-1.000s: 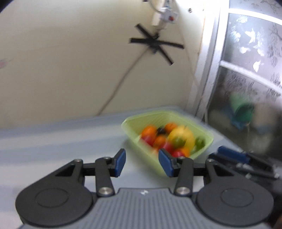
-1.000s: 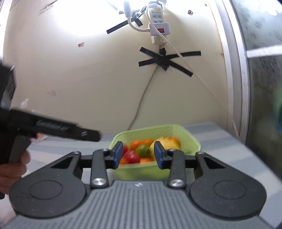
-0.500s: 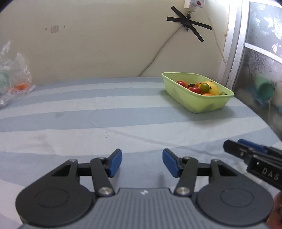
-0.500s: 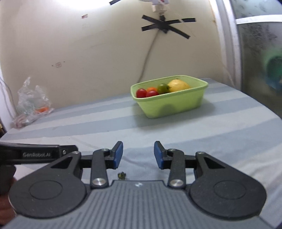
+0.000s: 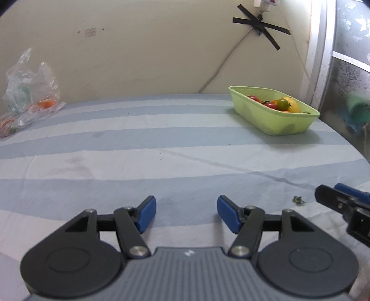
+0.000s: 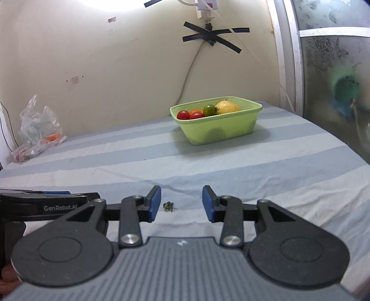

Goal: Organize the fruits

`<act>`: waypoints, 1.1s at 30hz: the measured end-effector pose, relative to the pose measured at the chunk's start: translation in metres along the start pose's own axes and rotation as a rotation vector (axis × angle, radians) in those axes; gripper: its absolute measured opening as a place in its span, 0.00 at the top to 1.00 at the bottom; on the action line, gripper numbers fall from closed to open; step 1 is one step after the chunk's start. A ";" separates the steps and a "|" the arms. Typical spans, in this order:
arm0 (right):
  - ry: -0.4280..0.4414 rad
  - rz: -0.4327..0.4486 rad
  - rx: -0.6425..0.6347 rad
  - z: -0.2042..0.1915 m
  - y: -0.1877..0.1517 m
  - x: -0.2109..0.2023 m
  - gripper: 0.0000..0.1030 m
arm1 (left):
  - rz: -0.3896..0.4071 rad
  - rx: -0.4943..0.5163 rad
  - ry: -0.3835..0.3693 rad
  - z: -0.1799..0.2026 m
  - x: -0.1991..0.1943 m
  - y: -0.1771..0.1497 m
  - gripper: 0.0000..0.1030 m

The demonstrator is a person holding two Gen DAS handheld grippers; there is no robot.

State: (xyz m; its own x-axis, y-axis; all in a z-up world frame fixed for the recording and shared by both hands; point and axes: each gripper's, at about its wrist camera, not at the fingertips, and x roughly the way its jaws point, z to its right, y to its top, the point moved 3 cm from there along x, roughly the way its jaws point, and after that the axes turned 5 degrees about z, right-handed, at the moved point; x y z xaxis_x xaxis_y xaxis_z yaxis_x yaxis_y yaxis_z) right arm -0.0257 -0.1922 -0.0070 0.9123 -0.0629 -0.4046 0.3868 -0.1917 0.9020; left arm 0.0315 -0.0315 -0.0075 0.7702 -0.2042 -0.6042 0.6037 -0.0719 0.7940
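Observation:
A light green basket [image 5: 281, 125] [image 6: 222, 132] stands at the far right of the striped table, holding red, orange and green cherry tomatoes [image 6: 183, 114] and a yellow fruit [image 6: 227, 107]. My left gripper [image 5: 186, 216] is open and empty, low over the near part of the table. My right gripper [image 6: 181, 203] is open and empty, also near the front edge. A small green stem scrap [image 6: 168, 206] lies on the cloth between the right fingers; it also shows in the left wrist view [image 5: 298, 199]. Both grippers are far from the basket.
A crumpled clear plastic bag [image 5: 27, 92] [image 6: 38, 129] with something orange inside lies at the far left against the wall. A cable and taped power strip [image 6: 208, 14] hang on the wall behind the basket. A frosted window [image 6: 335, 81] borders the right side.
Both grippers have pulled back from just over the basket to the near side of the table and lowered. Both stay open and empty.

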 end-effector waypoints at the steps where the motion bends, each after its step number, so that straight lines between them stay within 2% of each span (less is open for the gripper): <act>1: 0.000 0.001 -0.003 -0.001 0.000 0.000 0.59 | 0.001 0.000 0.006 -0.001 0.000 -0.001 0.41; 9: -0.024 0.062 -0.017 -0.001 0.011 0.003 0.58 | 0.018 0.013 0.039 -0.006 0.000 -0.006 0.39; 14: -0.046 0.188 -0.045 0.000 0.036 0.019 0.46 | 0.029 0.000 0.045 -0.012 0.001 -0.004 0.38; 17: -0.077 0.258 -0.097 -0.005 0.053 0.041 0.46 | 0.045 -0.012 0.074 -0.020 0.002 -0.003 0.38; 22: -0.090 0.237 -0.218 -0.013 0.067 0.087 0.46 | 0.065 -0.039 0.095 -0.032 0.002 -0.001 0.36; 25: -0.022 0.198 -0.287 -0.023 0.063 0.102 0.46 | 0.083 -0.059 0.112 -0.039 0.003 -0.001 0.23; 30: 0.100 0.199 -0.363 -0.043 0.057 0.113 0.46 | 0.107 -0.115 0.098 -0.049 0.005 0.001 0.24; 33: 0.173 0.189 -0.330 -0.050 0.059 0.114 0.46 | 0.114 -0.149 0.086 -0.055 0.004 0.001 0.24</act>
State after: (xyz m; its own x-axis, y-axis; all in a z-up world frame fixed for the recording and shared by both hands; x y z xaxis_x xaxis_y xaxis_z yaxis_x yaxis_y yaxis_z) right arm 0.1080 -0.1620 0.0073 0.9697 0.1043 -0.2211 0.2067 0.1332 0.9693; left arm 0.0461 0.0213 -0.0130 0.8464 -0.1182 -0.5193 0.5301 0.0931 0.8428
